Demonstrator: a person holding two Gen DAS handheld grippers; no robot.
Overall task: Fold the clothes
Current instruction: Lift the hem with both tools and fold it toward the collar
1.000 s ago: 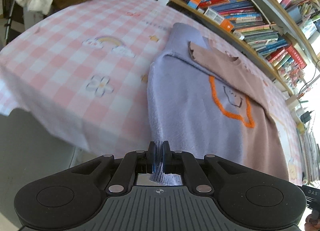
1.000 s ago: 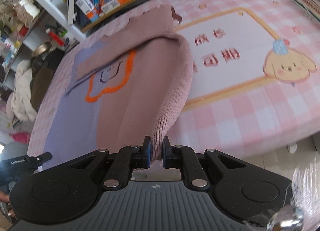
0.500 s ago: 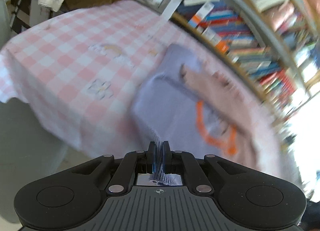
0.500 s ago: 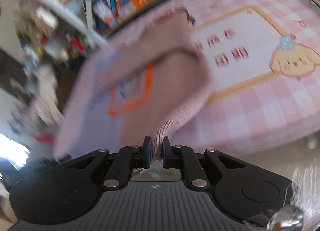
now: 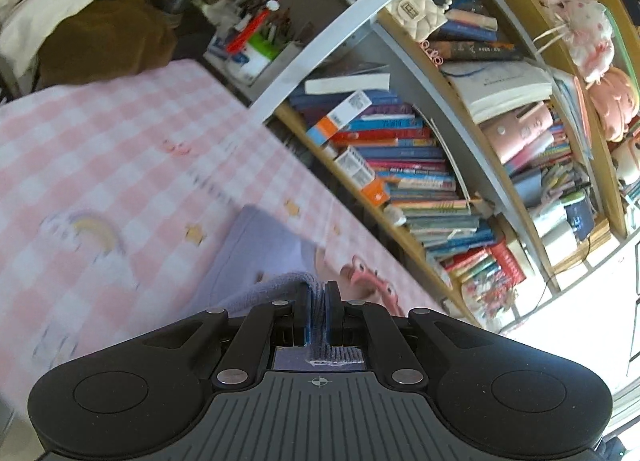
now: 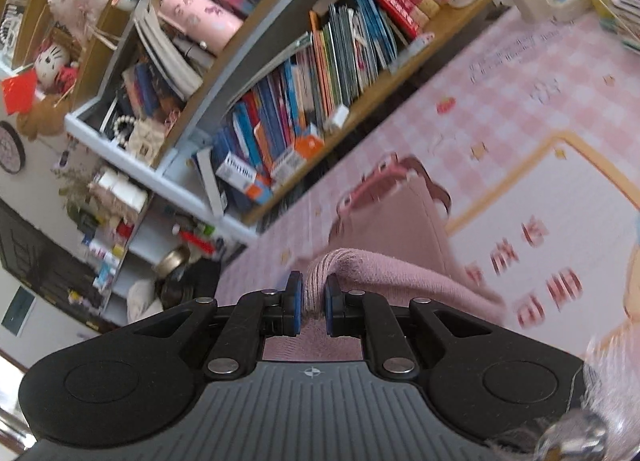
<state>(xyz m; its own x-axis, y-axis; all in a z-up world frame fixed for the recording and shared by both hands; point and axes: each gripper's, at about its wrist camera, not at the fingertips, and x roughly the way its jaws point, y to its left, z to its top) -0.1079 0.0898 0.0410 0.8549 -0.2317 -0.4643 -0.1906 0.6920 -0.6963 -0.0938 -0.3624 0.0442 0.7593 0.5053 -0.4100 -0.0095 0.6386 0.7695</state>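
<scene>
Two grippers are in our hands, and each is clenched on its own edge of one sweater. Our left gripper pinches the ribbed lilac hem between its blue pads, and the lilac half of the sweater runs forward from the jaws, lying on the pink checked tablecloth. Its far edge sits beside a small star print, with a rainbow print off to the left. Motion blur softens this cloth, so we cannot tell how flat it lies.

Our right gripper grips the pink ribbed hem, which bulges up between the pads in a thick fold. From there the pink half of the sweater stretches ahead, its collar lying toward the bookshelf. To its right the tablecloth shows a white panel with a yellow border and red characters.

Beyond the table edge in both views stands a bookshelf packed with stacked books, plush toys on the upper shelves. In the left view, a brown garment and a white one lie heaped past the far corner of the table.
</scene>
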